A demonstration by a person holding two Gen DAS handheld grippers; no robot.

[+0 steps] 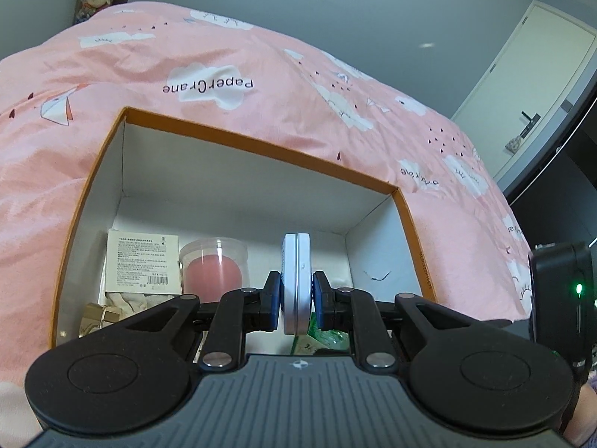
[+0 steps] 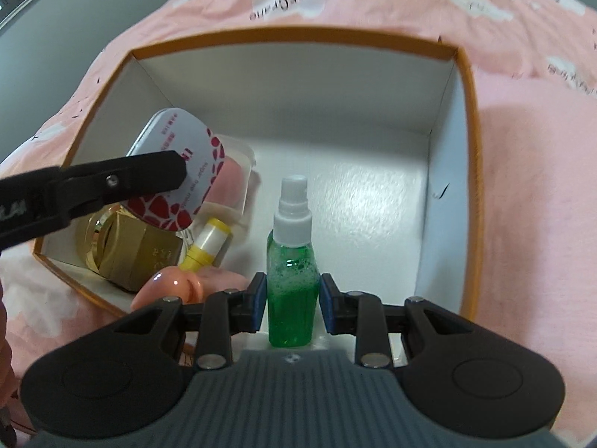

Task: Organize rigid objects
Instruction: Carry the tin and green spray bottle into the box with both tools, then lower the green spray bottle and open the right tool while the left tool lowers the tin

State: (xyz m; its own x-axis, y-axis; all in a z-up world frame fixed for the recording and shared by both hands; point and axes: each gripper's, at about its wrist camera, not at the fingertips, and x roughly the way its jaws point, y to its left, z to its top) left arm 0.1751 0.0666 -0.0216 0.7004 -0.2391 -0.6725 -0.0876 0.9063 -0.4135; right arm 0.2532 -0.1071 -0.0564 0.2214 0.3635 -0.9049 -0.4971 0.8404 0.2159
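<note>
An orange-rimmed white box (image 1: pixel 261 145) lies on a pink bedspread; it also shows in the right wrist view (image 2: pixel 468 86). My left gripper (image 1: pixel 296 298) is shut on a flat white tin (image 1: pixel 296 280), held on edge inside the box. In the right wrist view the tin (image 2: pixel 186 171) has a red-patterned lid and hangs over the box's left side. My right gripper (image 2: pixel 292 298) is shut on a green spray bottle (image 2: pixel 293 272) with a white pump, upright above the box floor.
On the box's left side sit a clear tub with a pink sponge (image 1: pixel 214 265), a white carton (image 1: pixel 141 261), a gold bottle (image 2: pixel 127 250), a yellow-and-white tube (image 2: pixel 205 246) and a pink object (image 2: pixel 168 287). A door (image 1: pixel 522 86) stands far right.
</note>
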